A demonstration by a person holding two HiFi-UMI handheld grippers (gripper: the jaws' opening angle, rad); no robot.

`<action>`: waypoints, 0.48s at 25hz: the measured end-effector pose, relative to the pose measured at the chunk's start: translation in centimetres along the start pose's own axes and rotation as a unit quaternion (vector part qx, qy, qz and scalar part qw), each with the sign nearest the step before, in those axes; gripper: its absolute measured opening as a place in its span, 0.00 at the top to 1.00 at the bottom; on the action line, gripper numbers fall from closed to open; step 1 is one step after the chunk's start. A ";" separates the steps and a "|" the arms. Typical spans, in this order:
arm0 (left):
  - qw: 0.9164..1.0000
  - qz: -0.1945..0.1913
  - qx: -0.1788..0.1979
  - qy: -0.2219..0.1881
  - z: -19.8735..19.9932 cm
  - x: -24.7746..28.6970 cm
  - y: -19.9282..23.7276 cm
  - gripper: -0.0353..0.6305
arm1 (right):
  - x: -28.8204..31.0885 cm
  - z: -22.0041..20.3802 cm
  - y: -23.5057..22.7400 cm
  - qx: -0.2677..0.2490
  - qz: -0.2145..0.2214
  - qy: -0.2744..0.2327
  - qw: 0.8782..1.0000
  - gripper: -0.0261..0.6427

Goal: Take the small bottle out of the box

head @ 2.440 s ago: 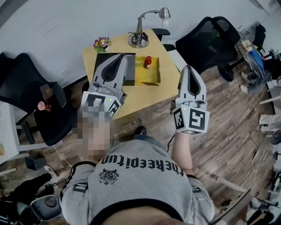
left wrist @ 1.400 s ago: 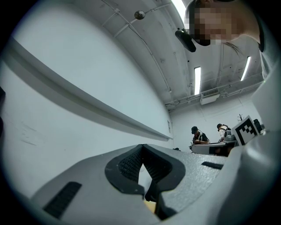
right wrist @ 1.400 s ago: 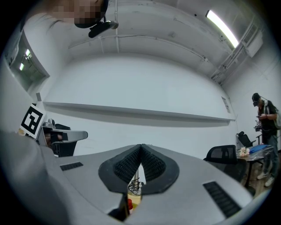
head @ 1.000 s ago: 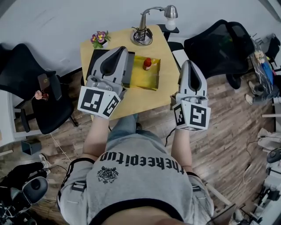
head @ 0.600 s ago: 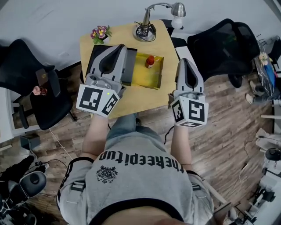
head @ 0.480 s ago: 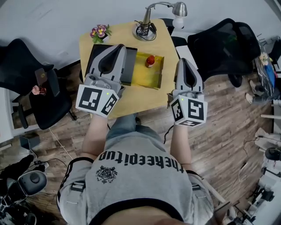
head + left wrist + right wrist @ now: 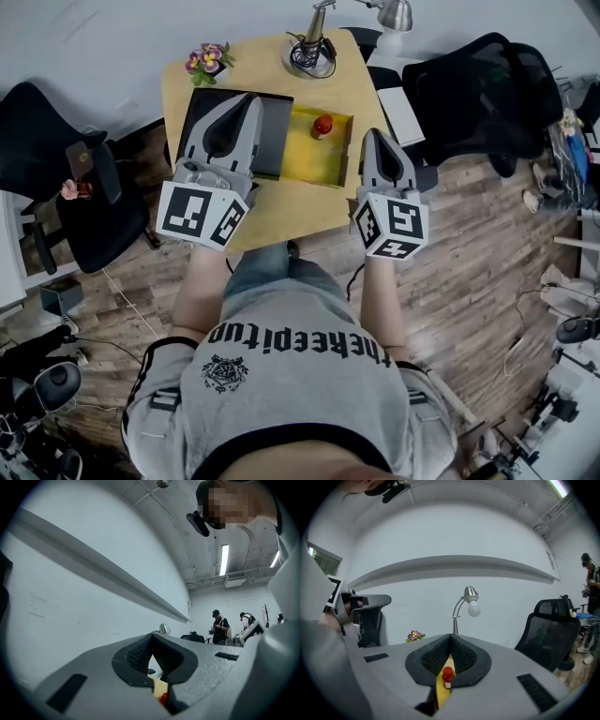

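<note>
Hovering by the yellow box (image 7: pixel 307 157), my left gripper (image 7: pixel 251 97) and right gripper (image 7: pixel 372 133) sit pinched closed, empty; small bottle (image 7: pixel 322 125) stands inside.

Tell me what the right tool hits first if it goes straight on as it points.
Probably the small bottle in the yellow box: in the right gripper view it stands just under the tips of the shut right tool. The box's near wall might come first; depth is unclear.

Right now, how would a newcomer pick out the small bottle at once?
Find the wooden table; a yellow box sits on it beside a black tray. The small bottle stands in the box's far end, the only red-capped thing there.
</note>
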State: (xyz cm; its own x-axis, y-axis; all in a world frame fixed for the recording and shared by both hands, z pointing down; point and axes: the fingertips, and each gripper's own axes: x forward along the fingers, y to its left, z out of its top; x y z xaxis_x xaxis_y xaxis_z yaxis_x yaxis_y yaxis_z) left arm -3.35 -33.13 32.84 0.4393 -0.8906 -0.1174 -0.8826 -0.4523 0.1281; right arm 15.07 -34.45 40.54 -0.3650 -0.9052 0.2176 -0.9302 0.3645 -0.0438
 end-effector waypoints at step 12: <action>1.000 0.020 -0.008 0.017 -1.7 -0.1 2.8 0.94 | 4.5 -9.7 1.3 0.031 0.036 0.156 0.987 0.96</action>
State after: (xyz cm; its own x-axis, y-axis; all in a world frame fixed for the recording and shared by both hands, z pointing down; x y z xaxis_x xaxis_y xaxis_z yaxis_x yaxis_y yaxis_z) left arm -5.58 -34.38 34.90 0.4099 -0.9087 -0.0790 -0.8967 -0.4173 0.1477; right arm 12.61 -35.93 50.96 -0.4097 -0.7625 0.5007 -0.9062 0.4031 -0.1275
